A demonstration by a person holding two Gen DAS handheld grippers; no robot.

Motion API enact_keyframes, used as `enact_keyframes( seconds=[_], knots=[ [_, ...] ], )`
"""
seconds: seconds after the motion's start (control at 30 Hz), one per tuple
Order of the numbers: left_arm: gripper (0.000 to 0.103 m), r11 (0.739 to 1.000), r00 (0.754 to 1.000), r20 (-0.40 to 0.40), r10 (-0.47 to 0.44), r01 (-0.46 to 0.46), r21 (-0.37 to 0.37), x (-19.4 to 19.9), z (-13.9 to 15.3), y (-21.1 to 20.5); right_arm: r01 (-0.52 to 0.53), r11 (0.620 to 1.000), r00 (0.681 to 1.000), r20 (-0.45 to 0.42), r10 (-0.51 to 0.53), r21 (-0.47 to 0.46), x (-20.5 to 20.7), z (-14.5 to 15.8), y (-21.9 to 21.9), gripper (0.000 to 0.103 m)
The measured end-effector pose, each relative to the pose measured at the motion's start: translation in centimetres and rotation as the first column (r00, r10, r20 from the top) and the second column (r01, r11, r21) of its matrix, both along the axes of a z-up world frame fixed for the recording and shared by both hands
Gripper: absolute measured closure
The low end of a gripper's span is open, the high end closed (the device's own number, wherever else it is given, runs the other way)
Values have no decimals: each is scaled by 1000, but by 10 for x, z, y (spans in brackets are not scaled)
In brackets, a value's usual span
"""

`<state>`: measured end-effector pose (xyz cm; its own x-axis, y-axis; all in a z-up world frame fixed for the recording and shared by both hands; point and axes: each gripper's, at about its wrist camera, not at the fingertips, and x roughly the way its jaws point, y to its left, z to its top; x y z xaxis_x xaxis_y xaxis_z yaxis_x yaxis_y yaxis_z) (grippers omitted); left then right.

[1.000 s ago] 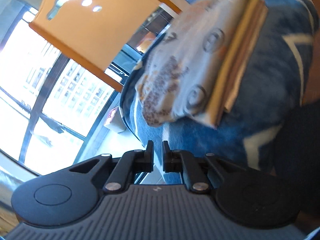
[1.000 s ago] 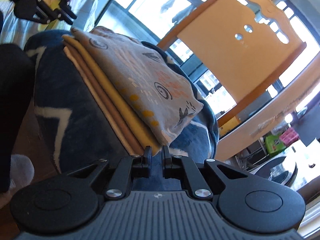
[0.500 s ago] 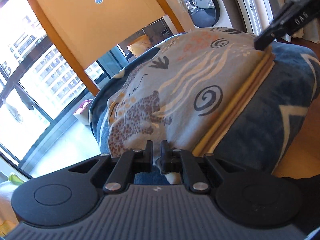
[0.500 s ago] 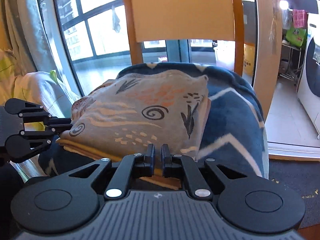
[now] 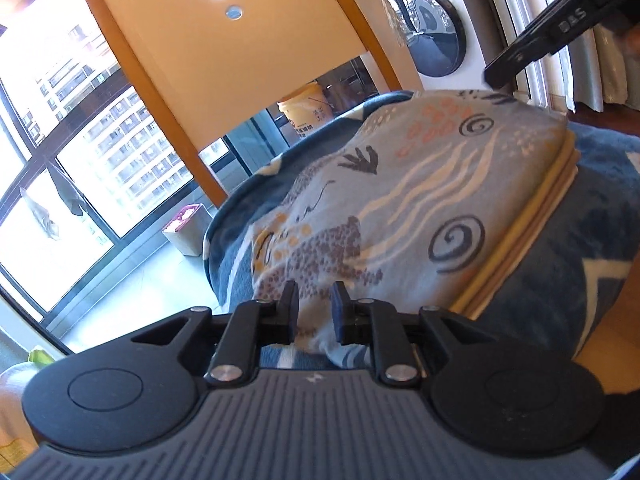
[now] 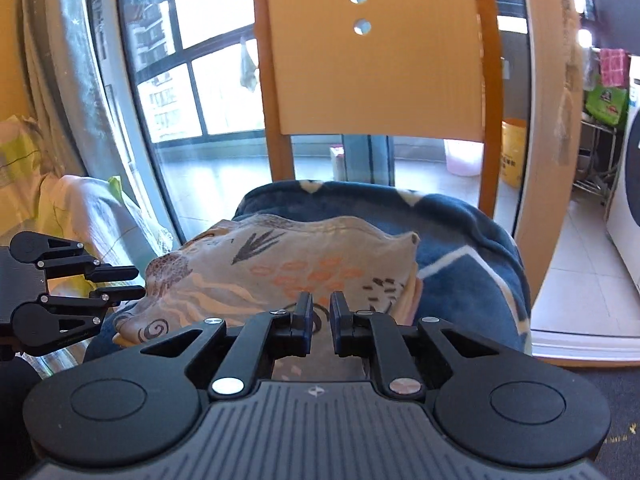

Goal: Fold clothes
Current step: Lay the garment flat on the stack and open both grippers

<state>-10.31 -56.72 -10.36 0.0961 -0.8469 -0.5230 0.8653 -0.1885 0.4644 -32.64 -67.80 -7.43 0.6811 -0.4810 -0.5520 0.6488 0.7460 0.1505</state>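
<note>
Item: folded patterned garment (image 5: 420,200), grey w/ spirals, wavy lines, orange marks; lies on top of a stack of folded yellow/tan cloths (image 5: 532,224), edges showing along its right side in left wrist view. Stack sits on a blue blanket (image 5: 580,264) w/ white zigzag, draped over the seat of an orange wooden chair (image 5: 224,52); chair back upright behind the pile. Left gripper (image 5: 313,300): jaws apart by a narrow gap, nothing clamped; tips at the near edge of the garment, fabric visible between them, contact prob. none but can't tell for sure from this angle. Right gripper (image 6: 319,308): jaws likewise slightly apart, holding nothing, tips low over the near edge of the garment. In right wrist view the left gripper shows at frame left, just beside the garment's left corner, fingers parted; in left wrist view the right gripper shows at upper right, above the far corner of the pile. Surroundings: washing machine (image 5: 436,32) behind the chair to the right, yellow bucket (image 5: 306,114) beyond the seat, large windows (image 5: 52,152) w/ buildings outside, pale bedding (image 6: 72,208) at left in right wrist view.
</note>
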Motion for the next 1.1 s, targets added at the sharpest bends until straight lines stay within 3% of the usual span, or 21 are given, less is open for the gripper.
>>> enact_keyframes(
  seconds=[0.1, 0.13, 0.23, 0.3, 0.4, 0.53, 0.63, 0.77, 0.87, 0.93, 1.0, 1.1],
  knots=[
    [85, 999, 1000, 0, -6, 6, 49, -2, -12, -11, -7, 999, 995, -98, 11, 43, 9, -22, -15, 91],
    [86, 998, 1000, -1, -1, 1, 58, 0, -17, -14, 11, 999, 993, -120, -5, 50, 5, -31, -19, 100],
    [88, 998, 1000, -11, 16, -15, 68, 6, -22, -13, 86, 985, 996, -41, -80, 147, -21, -40, -29, 103],
    [88, 997, 1000, -13, 23, -22, 70, 10, -21, -12, 103, 983, 994, -33, -99, 154, -27, -37, -24, 103],
    [84, 997, 999, -14, 53, -52, 53, 16, -16, -9, 89, 987, 996, -1, -89, 130, -31, -28, -6, 97],
    [83, 996, 993, -78, 88, -86, 25, 24, -6, -1, 75, 986, 997, -36, -71, 151, -31, -41, 11, 97],
    [83, 995, 992, -77, 101, -98, 34, 29, -8, 5, 91, 983, 996, -33, -87, 156, -38, -46, 18, 98],
    [83, 992, 988, -98, 117, -112, 49, 33, -11, 13, 114, 987, 993, -38, -110, 112, -40, -33, 26, 98],
    [82, 993, 983, -142, 115, -112, 30, 29, -4, 19, 109, 993, 994, -2, -109, 50, -33, -20, 39, 95],
    [82, 994, 971, -213, 105, -103, 23, 25, 3, 19, 103, 994, 994, 38, -104, 29, -25, -14, 44, 95],
    [82, 996, 963, -256, 85, -83, 17, 16, 8, 15, 80, 996, 995, 64, -82, 30, -13, -10, 45, 95],
    [79, 999, 963, -265, 38, -32, 27, -1, 7, 8, 48, 997, 998, 33, -50, 60, 4, -21, 44, 95]
  ],
)
